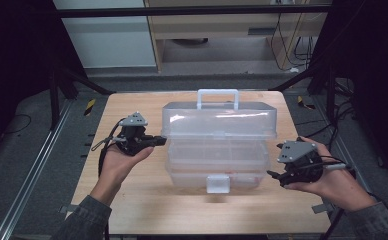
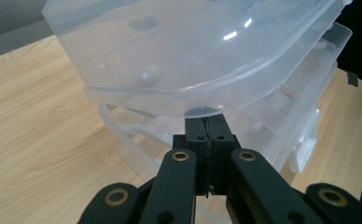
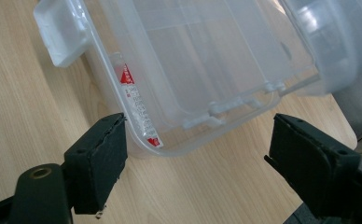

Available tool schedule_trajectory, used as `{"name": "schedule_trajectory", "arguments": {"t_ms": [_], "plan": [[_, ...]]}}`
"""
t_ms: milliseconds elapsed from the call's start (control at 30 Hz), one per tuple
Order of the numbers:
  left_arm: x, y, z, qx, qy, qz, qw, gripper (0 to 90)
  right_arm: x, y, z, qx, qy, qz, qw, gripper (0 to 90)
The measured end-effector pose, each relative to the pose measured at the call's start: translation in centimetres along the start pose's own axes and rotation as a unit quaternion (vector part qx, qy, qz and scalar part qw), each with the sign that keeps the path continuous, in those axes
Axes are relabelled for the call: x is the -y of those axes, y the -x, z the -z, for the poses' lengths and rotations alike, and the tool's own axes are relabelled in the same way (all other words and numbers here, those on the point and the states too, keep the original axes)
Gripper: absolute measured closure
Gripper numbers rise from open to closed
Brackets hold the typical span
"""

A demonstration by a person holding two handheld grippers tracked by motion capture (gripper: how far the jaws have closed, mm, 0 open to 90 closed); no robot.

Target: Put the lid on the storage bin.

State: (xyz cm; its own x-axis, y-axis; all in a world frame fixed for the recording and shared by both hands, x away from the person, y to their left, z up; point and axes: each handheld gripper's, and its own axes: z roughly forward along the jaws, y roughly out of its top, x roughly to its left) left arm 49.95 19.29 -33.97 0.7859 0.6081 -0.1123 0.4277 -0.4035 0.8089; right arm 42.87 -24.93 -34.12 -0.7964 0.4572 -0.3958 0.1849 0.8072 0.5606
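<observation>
With the left tool (image 1: 158, 141) clamped on the raised lid (image 1: 219, 121) of the clear plastic hinged toolbox (image 1: 217, 167) on the wooden bench (image 1: 132, 200), opening looks underway; next, the gaping right tool (image 1: 273, 175) probably steadies the base.

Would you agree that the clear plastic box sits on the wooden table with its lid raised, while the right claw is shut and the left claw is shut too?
Not quite: the right claw is open, its jaws spread wide apart near the corner of the clear plastic box, as the right gripper view shows. The rest holds: the box sits on the wooden table with its lid raised, and the left claw is shut.
</observation>
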Motion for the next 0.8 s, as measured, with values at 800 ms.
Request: {"name": "schedule_trajectory", "arguments": {"t_ms": [800], "plan": [[2.1,0.3,-0.6,0.003,-0.006,-0.009,0.9999,89.9,1.9,0.4,0.0,0.009,-0.011,-0.023,0.9996,17.3]]}}
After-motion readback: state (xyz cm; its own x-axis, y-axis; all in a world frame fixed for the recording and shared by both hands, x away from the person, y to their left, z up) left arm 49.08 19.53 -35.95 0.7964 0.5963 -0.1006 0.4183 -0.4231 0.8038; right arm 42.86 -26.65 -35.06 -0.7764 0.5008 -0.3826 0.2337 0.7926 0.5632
